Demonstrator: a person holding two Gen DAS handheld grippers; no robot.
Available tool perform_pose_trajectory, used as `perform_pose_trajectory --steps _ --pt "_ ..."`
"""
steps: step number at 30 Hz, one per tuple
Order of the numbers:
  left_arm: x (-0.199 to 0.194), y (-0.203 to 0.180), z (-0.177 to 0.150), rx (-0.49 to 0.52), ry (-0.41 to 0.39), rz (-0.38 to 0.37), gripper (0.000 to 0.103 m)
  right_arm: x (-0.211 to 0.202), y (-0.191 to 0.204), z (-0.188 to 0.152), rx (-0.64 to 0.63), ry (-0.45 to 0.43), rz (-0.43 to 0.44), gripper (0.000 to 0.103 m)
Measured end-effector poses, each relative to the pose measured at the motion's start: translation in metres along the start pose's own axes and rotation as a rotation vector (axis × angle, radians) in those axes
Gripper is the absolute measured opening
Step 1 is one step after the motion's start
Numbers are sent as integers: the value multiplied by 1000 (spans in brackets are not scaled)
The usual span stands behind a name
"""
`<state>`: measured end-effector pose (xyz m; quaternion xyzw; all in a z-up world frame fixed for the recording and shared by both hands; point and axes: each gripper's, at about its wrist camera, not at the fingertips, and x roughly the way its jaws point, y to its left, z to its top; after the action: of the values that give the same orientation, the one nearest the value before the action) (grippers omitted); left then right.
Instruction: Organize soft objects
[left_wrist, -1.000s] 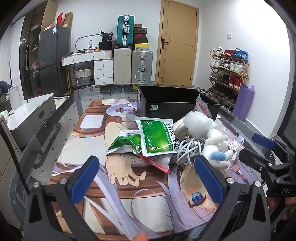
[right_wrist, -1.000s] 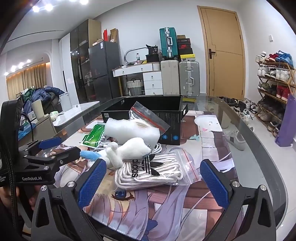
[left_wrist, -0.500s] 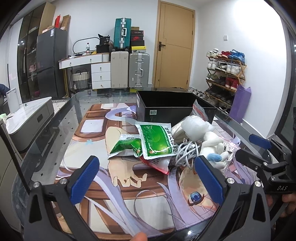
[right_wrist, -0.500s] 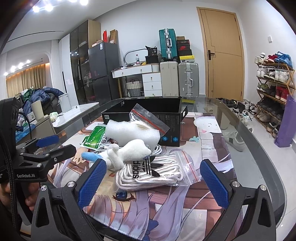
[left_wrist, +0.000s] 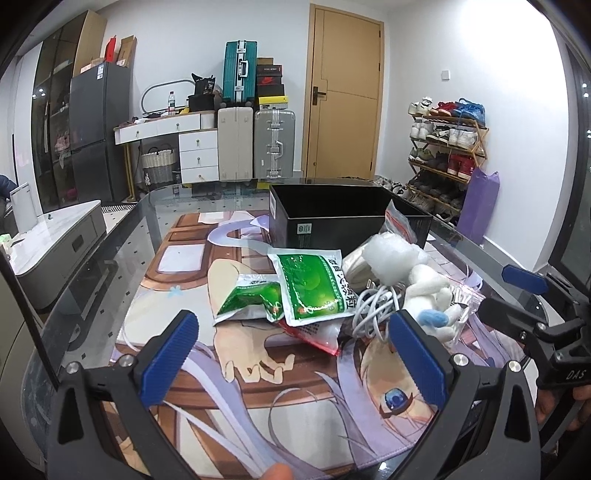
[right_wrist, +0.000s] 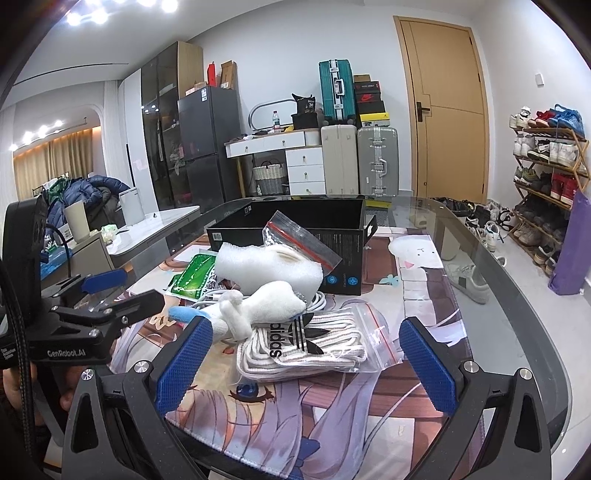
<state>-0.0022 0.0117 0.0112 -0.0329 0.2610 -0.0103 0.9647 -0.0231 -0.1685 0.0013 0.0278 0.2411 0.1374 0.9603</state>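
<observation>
A pile of soft things lies on the printed mat in front of an open black box (left_wrist: 332, 218) (right_wrist: 295, 218). It holds a white plush toy with a blue tip (right_wrist: 266, 306) (left_wrist: 428, 291), a white foam wrap (right_wrist: 266, 266) (left_wrist: 391, 258), a zip bag of white Adidas laces (right_wrist: 306, 347), a white cable coil (left_wrist: 373, 306) and two green sachets (left_wrist: 314, 284) (left_wrist: 251, 299). My left gripper (left_wrist: 291, 354) is open and empty, short of the sachets. My right gripper (right_wrist: 306, 362) is open and empty, its jaws either side of the lace bag.
The glass table edge (right_wrist: 524, 306) curves along the right, with shoes on the floor beyond. A red-edged zip bag (right_wrist: 299, 240) leans on the box. A white cabinet (left_wrist: 55, 236) stands left of the table. Suitcases and a shoe rack line the far walls.
Both views have tilted up slightly, so the pile sits a little lower in frame. Both grippers stay open and nothing has been picked up.
</observation>
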Motion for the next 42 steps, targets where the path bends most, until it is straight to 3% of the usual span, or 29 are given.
perform_pose_trajectory --steps 42 --pt "6 8 16 -4 -24 23 103 14 6 10 -91 99 12 103"
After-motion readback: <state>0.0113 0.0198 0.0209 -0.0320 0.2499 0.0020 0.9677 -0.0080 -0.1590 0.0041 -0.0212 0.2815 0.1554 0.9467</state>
